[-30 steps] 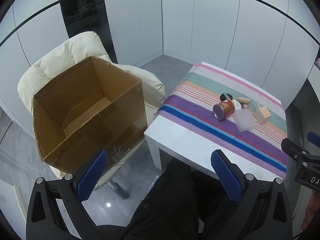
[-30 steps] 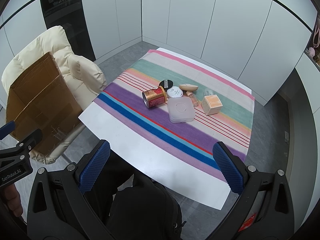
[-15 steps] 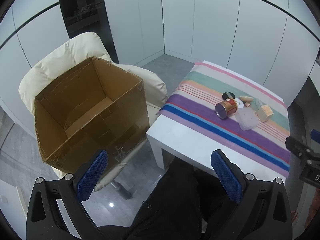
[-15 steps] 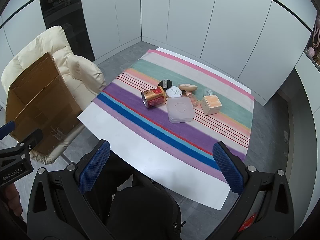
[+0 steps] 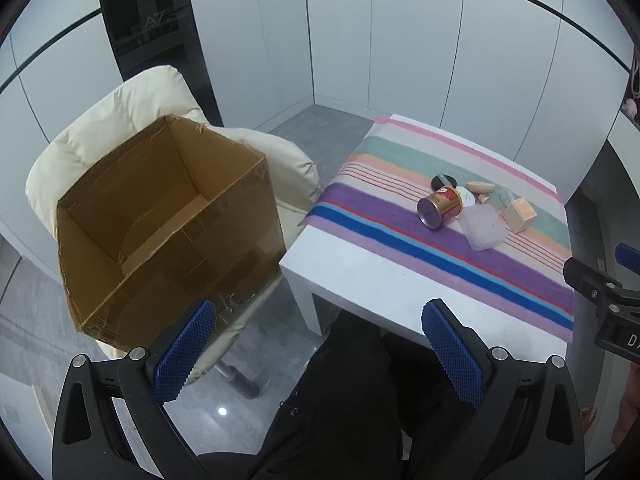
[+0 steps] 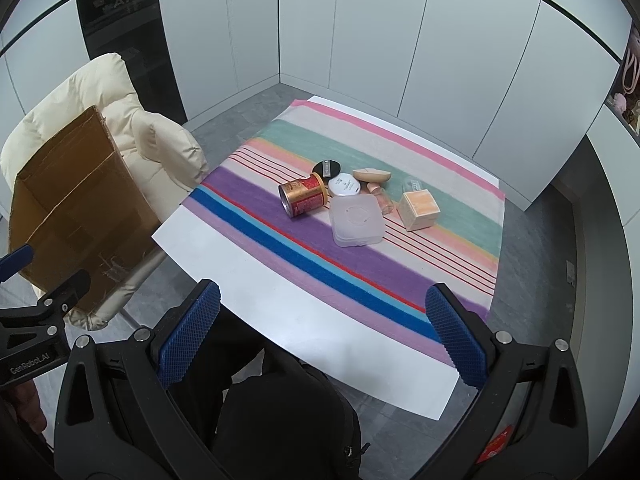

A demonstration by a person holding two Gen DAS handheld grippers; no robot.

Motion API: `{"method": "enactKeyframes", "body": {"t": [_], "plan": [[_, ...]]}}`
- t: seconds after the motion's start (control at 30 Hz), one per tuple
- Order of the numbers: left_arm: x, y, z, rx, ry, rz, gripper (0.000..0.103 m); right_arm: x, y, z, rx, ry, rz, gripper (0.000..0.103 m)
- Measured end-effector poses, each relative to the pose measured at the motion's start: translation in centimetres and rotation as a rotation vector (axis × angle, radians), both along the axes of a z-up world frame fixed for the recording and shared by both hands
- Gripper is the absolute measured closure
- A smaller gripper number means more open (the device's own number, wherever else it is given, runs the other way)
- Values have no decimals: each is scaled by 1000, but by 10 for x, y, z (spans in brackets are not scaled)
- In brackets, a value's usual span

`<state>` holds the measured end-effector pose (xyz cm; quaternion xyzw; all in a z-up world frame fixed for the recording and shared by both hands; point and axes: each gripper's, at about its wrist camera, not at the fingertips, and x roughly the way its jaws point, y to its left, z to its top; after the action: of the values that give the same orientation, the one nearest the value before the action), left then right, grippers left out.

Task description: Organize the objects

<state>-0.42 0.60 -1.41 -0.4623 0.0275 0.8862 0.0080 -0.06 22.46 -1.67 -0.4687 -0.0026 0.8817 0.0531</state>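
Bench (image 6: 248, 280) is sitting a little lower and nearer in the left wrist view than a second ago, while the right wrist view is barely changing; so the left tongs are drifting slightly and nothing is being handled yet. Cardboard box (image 5: 168, 224) is resting open and empty on the cream chair (image 5: 132, 120), just beside the bench's left edge. On the striped cloth (image 6: 280, 248) the small things are lying clustered and untouched: a clear lidded container (image 6: 356, 220), a red tin (image 6: 304, 199) on its side, a peach cube box (image 6: 419, 210), a white jar (image 6: 344, 185) and a black compact (image 6: 326, 168). Left tongs (image 5: 320, 344) and right tongs (image 6: 324, 328) are both gaping wide, gripping nothing, well apart from the cluster. Sorting, I judge, is only beginning.
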Motion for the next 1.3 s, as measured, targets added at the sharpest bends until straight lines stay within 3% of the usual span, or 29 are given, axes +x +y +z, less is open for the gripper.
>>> {"method": "enactKeyframes", "body": {"t": [0.13, 0.27, 0.4, 0.73, 0.87, 1.07, 1.3], "plan": [[-4, -1, -9, 32, -53, -1, 0, 0, 3, 1, 1, 0, -2, 0], [-4, 10, -11, -21, -41, -39, 0, 2, 9, 1, 1, 0, -8, 0], [-2, 14, -7, 0, -9, -42, 0, 4, 15, 1, 2, -1, -18, 0], [-2, 46, -7, -4, -44, -158, 0, 15, 38, 3, -4, 3, -75, 0], [-2, 53, -5, 55, -45, -196, 0, 20, 48, 4, -2, 2, -99, 0], [0, 63, 0, 80, -34, -219, 0, 28, 60, 6, 2, 6, -121, 0], [-3, 80, 9, 35, 0, -274, 1, 33, 83, 8, -70, 32, -167, 0]]}}
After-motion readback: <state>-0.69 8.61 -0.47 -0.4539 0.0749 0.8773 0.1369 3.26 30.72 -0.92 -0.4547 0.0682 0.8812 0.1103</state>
